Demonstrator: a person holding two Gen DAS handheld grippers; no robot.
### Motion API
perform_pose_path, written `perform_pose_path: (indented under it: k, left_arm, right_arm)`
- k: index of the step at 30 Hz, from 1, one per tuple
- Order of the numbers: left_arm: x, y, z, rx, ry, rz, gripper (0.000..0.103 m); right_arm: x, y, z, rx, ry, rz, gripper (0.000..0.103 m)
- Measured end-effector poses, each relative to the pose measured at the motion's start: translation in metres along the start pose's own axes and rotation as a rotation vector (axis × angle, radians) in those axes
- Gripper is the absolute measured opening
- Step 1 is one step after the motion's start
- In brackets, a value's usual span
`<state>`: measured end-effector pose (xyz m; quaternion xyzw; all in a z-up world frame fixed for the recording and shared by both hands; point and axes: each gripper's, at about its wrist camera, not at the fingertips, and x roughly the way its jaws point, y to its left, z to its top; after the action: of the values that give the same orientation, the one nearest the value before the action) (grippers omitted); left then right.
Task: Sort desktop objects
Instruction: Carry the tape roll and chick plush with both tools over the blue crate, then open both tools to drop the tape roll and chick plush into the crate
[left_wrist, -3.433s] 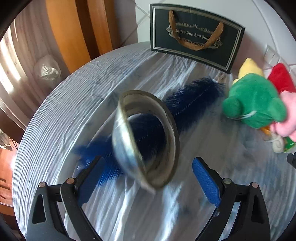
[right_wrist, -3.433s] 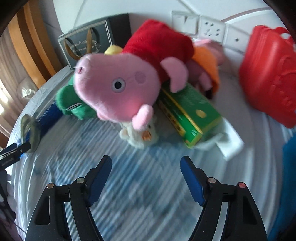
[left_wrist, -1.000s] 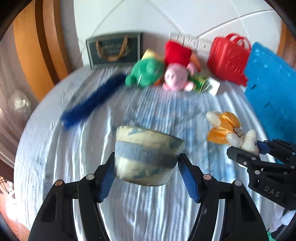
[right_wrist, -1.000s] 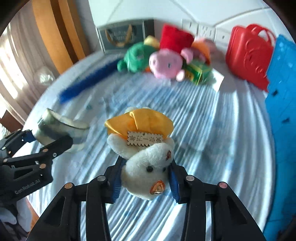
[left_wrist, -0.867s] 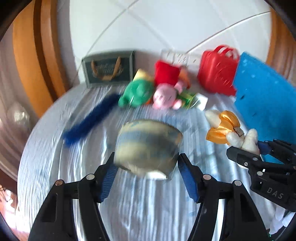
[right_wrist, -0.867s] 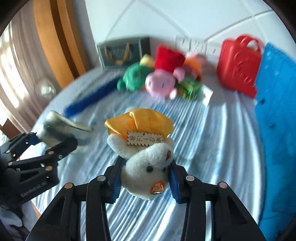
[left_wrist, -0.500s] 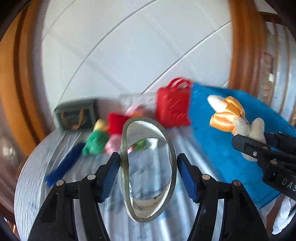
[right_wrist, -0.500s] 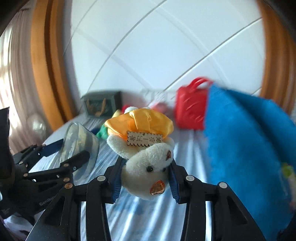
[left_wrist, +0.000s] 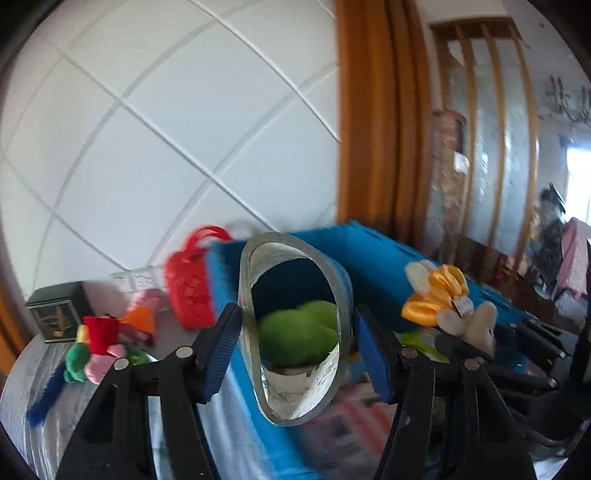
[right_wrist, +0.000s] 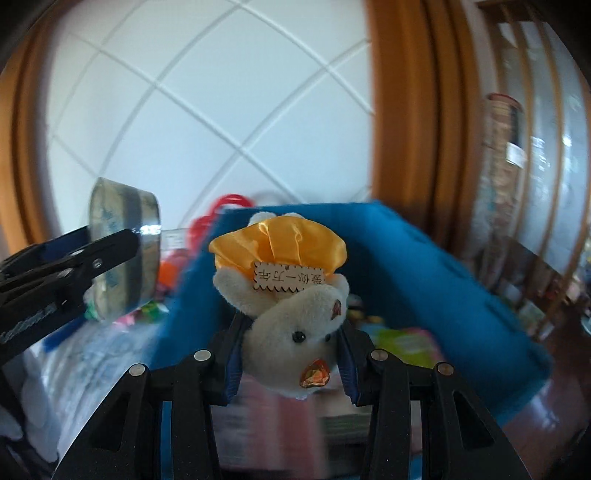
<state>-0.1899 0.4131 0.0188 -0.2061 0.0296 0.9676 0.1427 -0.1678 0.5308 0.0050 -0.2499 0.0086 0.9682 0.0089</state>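
Observation:
My left gripper (left_wrist: 295, 350) is shut on a roll of clear tape (left_wrist: 340, 295), held upright in the air over the near edge of a blue bin (left_wrist: 376, 258). A green plush inside the bin shows through the roll's hole. My right gripper (right_wrist: 291, 354) is shut on a white plush mouse (right_wrist: 295, 325) with an orange satin bow, held above the blue bin (right_wrist: 424, 280). The mouse also shows at the right of the left wrist view (left_wrist: 476, 325), and the tape roll at the left of the right wrist view (right_wrist: 122, 251).
A red basket (left_wrist: 188, 284) stands against the tiled wall beside the bin. A pile of plush toys (left_wrist: 99, 347), a blue feather duster (left_wrist: 48, 391) and a dark gift bag (left_wrist: 55, 314) lie on the striped tablecloth at the left. The bin holds several items.
Both grippers have swung right from the table towards the blue bin, carrying the tape roll and the plush mouse. The bin now fills the view ahead.

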Motion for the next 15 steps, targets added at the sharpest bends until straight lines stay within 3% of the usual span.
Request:
perform_pose_path:
  k: [8,15]
  left_arm:
    - [0.039,-0.072,-0.014,0.057,0.161,0.006,0.061]
    - [0.054,-0.086,-0.025,0.052,0.230,0.038,0.062]
  right_arm:
    - [0.020,-0.075,-0.018,0.019,0.082,-0.036,0.042]
    - [0.037,-0.109,-0.030,0.013,0.127,-0.038,0.042]
